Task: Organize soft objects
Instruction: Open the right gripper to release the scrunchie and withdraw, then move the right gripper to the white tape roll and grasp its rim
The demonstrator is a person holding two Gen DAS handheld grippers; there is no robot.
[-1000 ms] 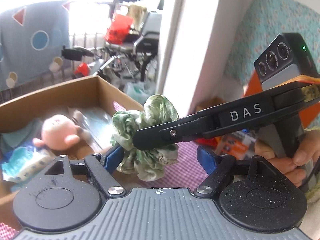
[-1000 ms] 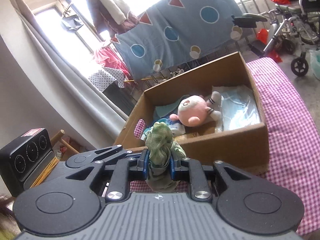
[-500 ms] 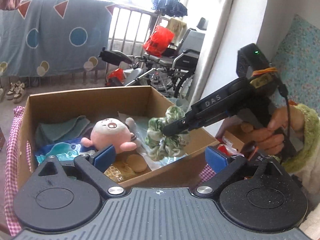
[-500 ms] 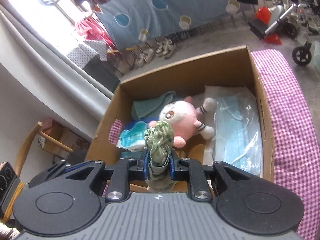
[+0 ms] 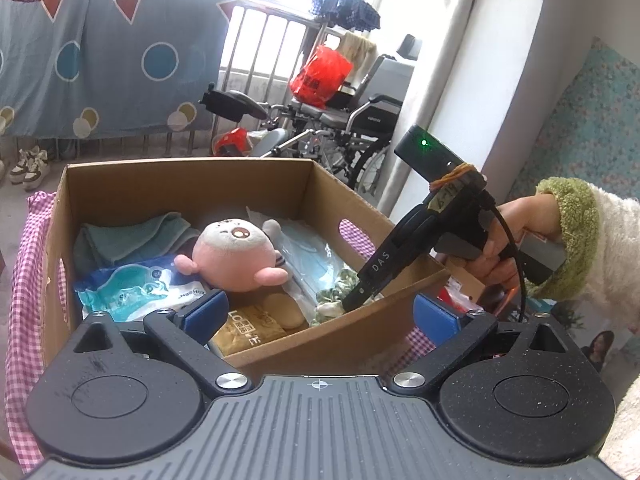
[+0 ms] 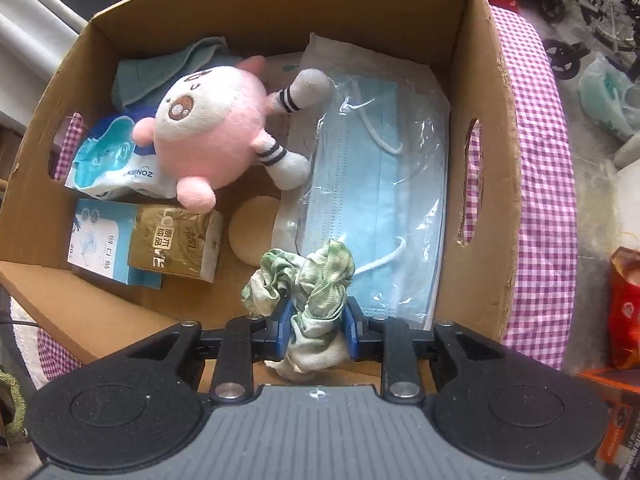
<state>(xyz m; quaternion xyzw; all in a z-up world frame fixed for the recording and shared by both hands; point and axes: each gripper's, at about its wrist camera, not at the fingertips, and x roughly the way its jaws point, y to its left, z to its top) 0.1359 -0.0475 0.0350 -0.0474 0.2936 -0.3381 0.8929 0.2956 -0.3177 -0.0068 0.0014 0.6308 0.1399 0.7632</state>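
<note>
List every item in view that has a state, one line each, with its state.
Cardboard box: open-topped, partly filled.
Green scrunchie: inside the box, between the right gripper pads, which have just been opening.
Left gripper: open, empty.
Pink plush: lying on its side.
Face-mask pack: sealed, flat.
Tissue pack: closed.

I read "DAS" in white letters on the black arm of the right claw. The white-and-blue plastic wipes pack shows "ZONSEN". The gold tissue packet carries Chinese characters I can't make out.
</note>
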